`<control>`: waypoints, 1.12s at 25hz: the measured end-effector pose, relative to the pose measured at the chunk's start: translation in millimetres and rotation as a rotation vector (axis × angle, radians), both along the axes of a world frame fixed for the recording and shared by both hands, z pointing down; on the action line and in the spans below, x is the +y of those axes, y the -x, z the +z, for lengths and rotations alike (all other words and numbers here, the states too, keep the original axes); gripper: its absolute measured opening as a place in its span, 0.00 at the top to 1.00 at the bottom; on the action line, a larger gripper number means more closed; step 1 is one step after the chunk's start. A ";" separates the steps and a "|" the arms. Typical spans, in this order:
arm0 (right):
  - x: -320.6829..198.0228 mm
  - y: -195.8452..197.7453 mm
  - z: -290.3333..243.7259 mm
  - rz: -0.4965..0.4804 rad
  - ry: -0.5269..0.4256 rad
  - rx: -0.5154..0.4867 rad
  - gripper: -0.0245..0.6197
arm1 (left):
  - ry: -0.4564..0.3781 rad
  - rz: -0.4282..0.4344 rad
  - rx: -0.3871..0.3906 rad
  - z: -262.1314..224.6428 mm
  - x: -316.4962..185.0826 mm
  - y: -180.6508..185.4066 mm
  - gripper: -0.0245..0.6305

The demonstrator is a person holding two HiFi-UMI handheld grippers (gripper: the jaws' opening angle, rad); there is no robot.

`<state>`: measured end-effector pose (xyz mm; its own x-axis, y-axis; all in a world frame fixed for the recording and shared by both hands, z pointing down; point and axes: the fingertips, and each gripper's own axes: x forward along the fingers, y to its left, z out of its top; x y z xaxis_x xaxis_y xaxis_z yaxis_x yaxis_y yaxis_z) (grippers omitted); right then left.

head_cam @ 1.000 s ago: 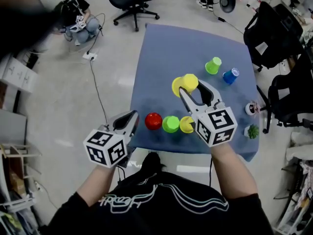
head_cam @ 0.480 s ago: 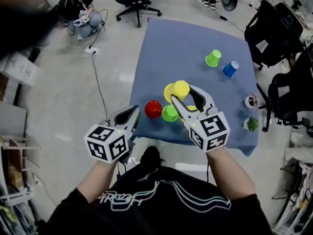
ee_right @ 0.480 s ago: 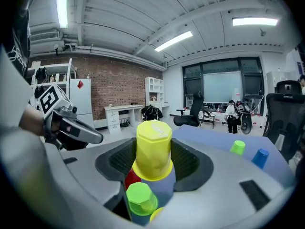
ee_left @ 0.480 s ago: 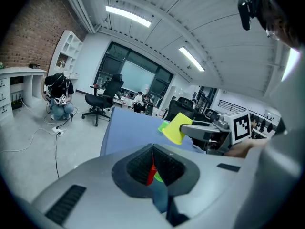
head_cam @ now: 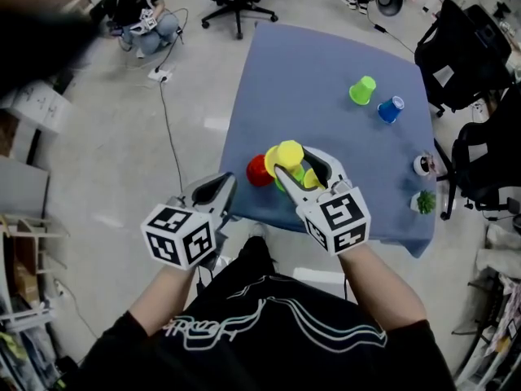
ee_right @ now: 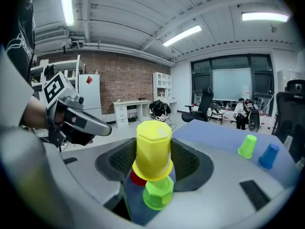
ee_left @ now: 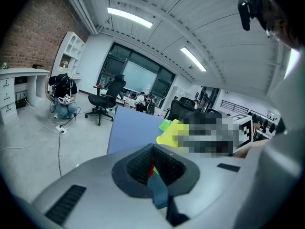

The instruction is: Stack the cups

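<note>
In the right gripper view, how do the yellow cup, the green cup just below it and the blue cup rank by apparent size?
1. yellow cup, nearest the camera
2. green cup
3. blue cup, which stands far off, so true sizes stay unsure

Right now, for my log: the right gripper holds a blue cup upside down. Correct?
Not quite. The right gripper holds a yellow cup, not a blue one. It is upside down, as you say. The right gripper view shows it between the jaws.
</note>
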<state>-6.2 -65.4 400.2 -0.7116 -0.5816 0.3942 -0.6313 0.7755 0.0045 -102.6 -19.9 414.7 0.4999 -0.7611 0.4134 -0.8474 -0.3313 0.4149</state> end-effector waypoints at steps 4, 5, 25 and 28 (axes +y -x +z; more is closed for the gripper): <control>4.4 4.0 11.4 -0.017 0.004 0.028 0.58 | 0.008 -0.008 -0.002 4.1 4.8 1.0 0.93; 4.8 5.1 13.8 -0.021 0.005 0.035 0.58 | 0.009 -0.010 -0.002 4.6 5.4 1.4 0.93; 6.7 13.9 24.4 -0.036 0.000 0.070 0.54 | 0.023 -0.036 0.000 10.9 10.8 8.3 0.93; 9.6 11.6 16.2 -0.041 -0.010 0.051 0.52 | 0.018 -0.034 -0.001 7.6 10.3 4.9 0.93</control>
